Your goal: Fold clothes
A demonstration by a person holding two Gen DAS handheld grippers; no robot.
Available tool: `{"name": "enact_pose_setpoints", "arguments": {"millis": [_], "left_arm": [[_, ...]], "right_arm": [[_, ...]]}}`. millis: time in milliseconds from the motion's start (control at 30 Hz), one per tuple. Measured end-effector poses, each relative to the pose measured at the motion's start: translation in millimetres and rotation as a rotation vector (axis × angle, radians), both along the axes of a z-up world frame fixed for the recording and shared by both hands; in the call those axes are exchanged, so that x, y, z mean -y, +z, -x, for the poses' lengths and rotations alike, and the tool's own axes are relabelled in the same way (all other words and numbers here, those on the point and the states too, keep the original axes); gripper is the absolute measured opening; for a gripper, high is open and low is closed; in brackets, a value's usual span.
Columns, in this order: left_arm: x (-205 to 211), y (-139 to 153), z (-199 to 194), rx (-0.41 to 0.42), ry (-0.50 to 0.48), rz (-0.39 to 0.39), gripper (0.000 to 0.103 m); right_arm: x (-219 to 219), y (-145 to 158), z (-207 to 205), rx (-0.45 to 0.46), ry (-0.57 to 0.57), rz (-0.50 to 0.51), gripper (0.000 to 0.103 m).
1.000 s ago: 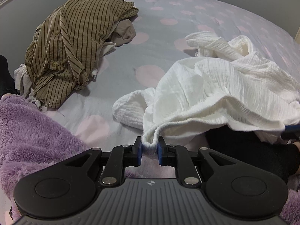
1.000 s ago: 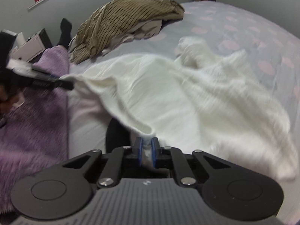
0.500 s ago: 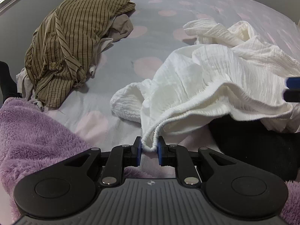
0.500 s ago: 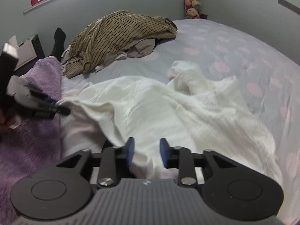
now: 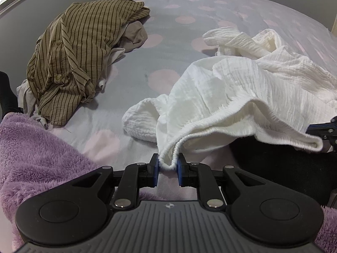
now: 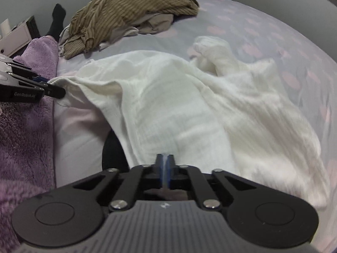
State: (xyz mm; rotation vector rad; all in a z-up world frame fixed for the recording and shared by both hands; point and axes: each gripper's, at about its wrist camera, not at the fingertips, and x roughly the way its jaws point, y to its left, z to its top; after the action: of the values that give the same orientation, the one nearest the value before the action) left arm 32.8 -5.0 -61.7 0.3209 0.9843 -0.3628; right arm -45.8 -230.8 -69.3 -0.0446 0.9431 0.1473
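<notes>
Beside the crumpled white crinkle-cotton garment (image 5: 242,97), the left claw (image 5: 167,166) pinches its ribbed hem. The right claw (image 6: 165,160) is fully closed at the garment's edge; whether it holds cloth, I cannot tell.

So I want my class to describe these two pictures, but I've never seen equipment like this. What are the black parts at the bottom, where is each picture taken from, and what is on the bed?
There is no robot here. A person holds a two-fingered tool in each hand, and a camera on each looks along its fingers. In the left view, the left hand-held gripper pinches the ribbed edge of a white garment. In the right view, the right hand-held gripper is shut at another edge of it; blur hides whether cloth is caught. On the spotted bed sheet also lies a striped brown shirt. A purple blanket sits nearby.
</notes>
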Motion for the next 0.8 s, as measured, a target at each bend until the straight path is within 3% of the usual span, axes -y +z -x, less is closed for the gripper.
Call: {"name": "enact_pose_setpoints", "arguments": {"millis": [333, 533, 600, 633, 733, 800], "left_arm": [[1, 0, 1, -0.002, 0.002, -0.006, 0.014], [1, -1, 1, -0.006, 0.003, -0.009, 0.014], [1, 0, 1, -0.005, 0.004, -0.007, 0.014], [1, 0, 1, -0.005, 0.004, -0.007, 0.014], [0, 1, 1, 0.0, 0.005, 0.0, 0.014], [-1, 4, 1, 0.009, 0.005, 0.005, 0.014]], "right_arm": [[15, 18, 29, 0.047, -0.064, -0.057, 0.0], [0, 29, 19, 0.081, -0.017, -0.069, 0.017], [-12, 28, 14, 0.081, 0.037, -0.061, 0.035], [-17, 25, 11, 0.075, 0.056, -0.049, 0.035], [-28, 13, 3, 0.048, 0.084, -0.007, 0.033], [-26, 6, 1, 0.023, 0.059, 0.012, 0.006]]}}
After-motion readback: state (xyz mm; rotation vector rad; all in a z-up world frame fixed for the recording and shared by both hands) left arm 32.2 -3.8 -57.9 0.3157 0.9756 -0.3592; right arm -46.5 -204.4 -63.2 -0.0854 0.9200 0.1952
